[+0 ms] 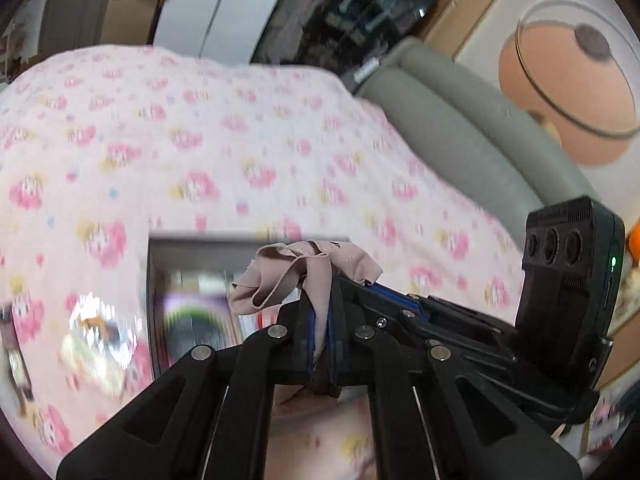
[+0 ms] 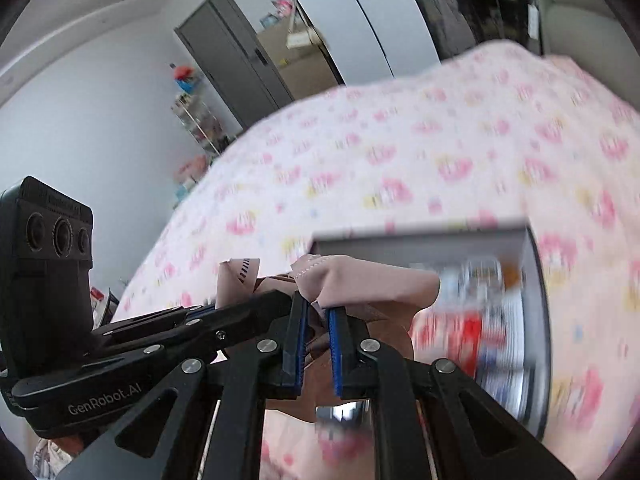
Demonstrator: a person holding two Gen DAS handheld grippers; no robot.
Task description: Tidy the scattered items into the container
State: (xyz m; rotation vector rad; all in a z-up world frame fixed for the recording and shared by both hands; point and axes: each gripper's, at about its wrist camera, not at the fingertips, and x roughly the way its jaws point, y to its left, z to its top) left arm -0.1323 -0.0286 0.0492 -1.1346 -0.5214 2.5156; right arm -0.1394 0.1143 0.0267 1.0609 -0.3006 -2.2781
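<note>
The left tool [image 1: 320,320] is clamped tight on a dusty-pink cloth item [image 1: 304,276], whose fabric runs down between the blue pads [image 1: 309,336] and bunches in loose folds above the fingertips. The right tool [image 2: 316,320] grips the same pink fabric in its own view, where the cloth drapes over the tips and hangs in a darker fold below; its jaws stand a little apart with the cloth filling the gap. The two tools are side by side, each one's black camera housing showing at the edge of the other's view.

Just behind the held cloth lies a grey-walled container [image 1: 200,246], open at the top, resting on a bed covered by a pink patterned bedspread [image 1: 200,140]. Blurred colourful packages sit inside it. To the left of the container in the left wrist view, a shiny crinkled packet [image 1: 96,332] lies on the bedspread, too blurred to identify.

Beyond the bed are a grey padded edge [image 1: 460,128], a white wall [image 2: 80,120] and a grey door [image 2: 232,64].
</note>
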